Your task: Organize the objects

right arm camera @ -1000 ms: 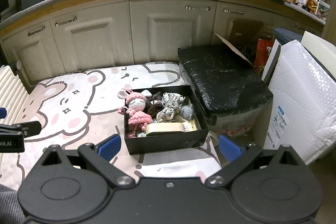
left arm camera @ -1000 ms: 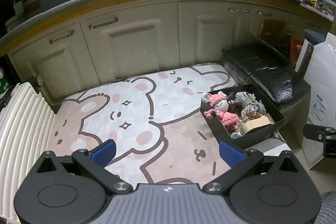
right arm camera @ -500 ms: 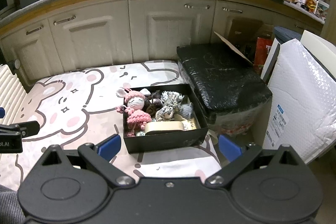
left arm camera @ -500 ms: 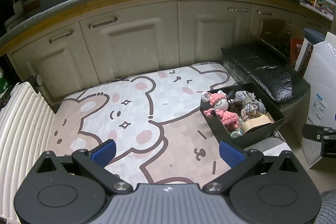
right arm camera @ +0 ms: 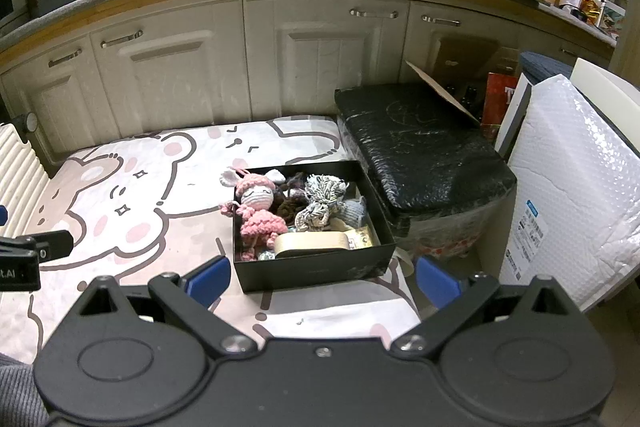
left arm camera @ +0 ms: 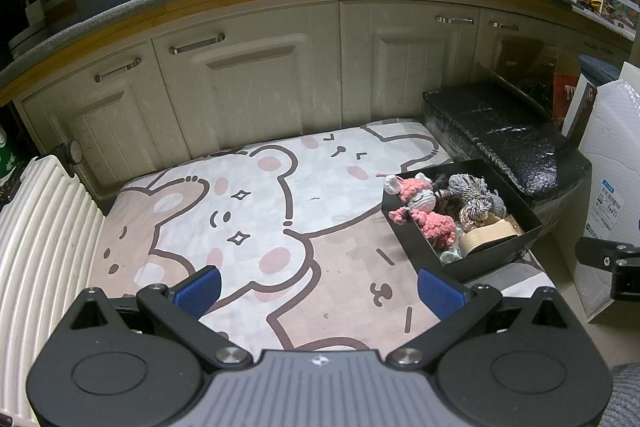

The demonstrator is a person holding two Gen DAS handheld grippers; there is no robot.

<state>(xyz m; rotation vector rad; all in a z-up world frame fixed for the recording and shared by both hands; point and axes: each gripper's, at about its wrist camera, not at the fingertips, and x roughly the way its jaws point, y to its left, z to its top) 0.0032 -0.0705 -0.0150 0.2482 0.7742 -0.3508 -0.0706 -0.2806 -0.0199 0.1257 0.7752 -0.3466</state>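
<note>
Crowding black box [right arm camera: 312, 267], pink crochet doll [right arm camera: 258, 215] hiding items beneath, left gripper [left arm camera: 320, 293] released, right gripper [right arm camera: 322, 277] released, both empty.

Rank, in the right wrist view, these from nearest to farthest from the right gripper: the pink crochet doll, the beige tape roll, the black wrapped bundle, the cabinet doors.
From the right gripper:
1. Beige tape roll, at the black box's near wall.
2. Pink crochet doll, left half of the box, reaching farther back.
3. Black wrapped bundle, beyond the box, to the right.
4. Cabinet doors, along the back.
</note>
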